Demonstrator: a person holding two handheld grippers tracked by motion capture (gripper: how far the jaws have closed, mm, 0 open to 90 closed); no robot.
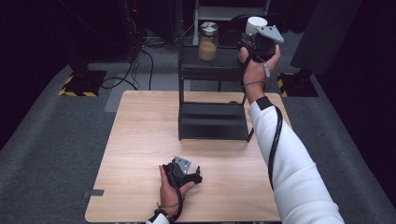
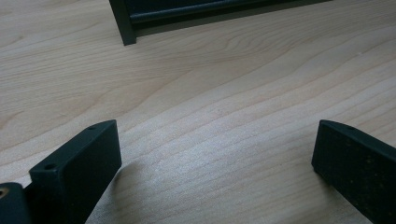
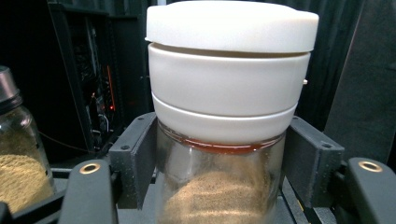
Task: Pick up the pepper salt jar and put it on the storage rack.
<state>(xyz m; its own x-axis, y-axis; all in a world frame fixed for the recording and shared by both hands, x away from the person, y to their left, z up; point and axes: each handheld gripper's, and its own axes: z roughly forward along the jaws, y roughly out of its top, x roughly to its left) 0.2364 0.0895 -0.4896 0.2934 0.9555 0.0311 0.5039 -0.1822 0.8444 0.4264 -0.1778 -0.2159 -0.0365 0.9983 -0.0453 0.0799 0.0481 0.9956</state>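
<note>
**White-lidded jar gripped over the top shelf**

The right claw (image 3: pixel 219 186) is clamped on the glass body of a white-lidded jar (image 3: pixel 224 116), its jaws pressing in just under the lid's lower band. In the high view that jar (image 1: pixel 255 24) sits at the right end of the black rack's top shelf (image 1: pixel 219 56), near a second jar with a metal lid (image 1: pixel 208 41); whether its base rests on the shelf or hangs just above it, I cannot tell.

The grip is high on smooth glass, so the jar could slide or tip between the jaws if it is swung quickly. A careless move left could also knock the neighbouring jar off the shelf.

Both jars hold a tan, sandy powder: the gripped one is perhaps a third full, the neighbour about half.

The left claw (image 2: pixel 215 154) rests on the wooden surface (image 2: pixel 210 93), jaws wide apart with nothing between them.
</note>
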